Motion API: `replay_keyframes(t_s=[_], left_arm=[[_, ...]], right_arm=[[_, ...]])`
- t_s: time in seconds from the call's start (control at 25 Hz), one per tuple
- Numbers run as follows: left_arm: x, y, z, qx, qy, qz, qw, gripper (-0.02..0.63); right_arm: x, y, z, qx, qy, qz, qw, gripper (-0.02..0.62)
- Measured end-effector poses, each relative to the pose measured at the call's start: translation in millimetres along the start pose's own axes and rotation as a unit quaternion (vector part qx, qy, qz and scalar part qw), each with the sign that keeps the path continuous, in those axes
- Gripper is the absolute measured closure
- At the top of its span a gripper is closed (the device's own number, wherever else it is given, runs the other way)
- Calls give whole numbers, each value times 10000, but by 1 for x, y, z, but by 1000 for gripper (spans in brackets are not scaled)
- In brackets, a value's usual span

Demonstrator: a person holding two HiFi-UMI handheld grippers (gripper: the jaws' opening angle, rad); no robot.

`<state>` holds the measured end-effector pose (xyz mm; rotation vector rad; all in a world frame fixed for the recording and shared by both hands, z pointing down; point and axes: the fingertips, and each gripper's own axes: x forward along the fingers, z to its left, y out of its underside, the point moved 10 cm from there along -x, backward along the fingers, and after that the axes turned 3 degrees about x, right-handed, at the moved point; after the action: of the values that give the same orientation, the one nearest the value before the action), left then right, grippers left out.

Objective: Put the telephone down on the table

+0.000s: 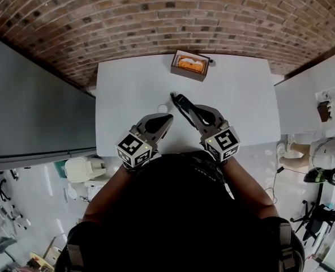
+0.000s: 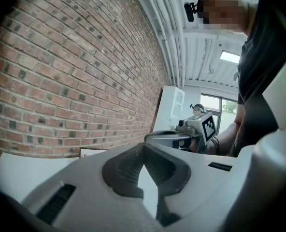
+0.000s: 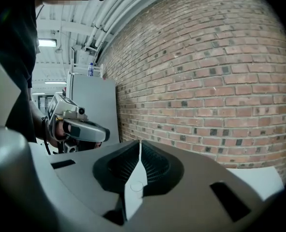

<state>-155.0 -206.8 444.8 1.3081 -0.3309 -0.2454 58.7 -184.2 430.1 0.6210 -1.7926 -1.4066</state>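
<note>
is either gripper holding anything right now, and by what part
Nothing is held: the left gripper and right gripper both have their jaws together with nothing between.

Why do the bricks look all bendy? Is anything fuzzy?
Head view: the wide lens curves the brick wall and bows the table edges. Left gripper view: the brick wall bulges, and the window is washed out bright. Right gripper view: corners go dark; the brick wall looks sharp.
</note>
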Motion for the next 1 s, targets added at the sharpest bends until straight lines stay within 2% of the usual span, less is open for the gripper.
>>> replay_keyframes(t_s=[0.16,0.56,0.8,1.0], left_arm=[[-3,5,-3,-83,66,-6,9999,600],[14,-2,-25,38,63,-44,10000,600],[35,1,-62,-84,-166,-44,9998,600],[52,13,-115,-47,-227,34,9997,600]], right_arm=[[-4,1,10,-35,-165,56,9998,580],[-45,-5,-5,-60,-105,-59,9999,580],[-80,9,-21,101,-292,-30,9995,580],[-124,30,-28,172,-498,36,9986,580]])
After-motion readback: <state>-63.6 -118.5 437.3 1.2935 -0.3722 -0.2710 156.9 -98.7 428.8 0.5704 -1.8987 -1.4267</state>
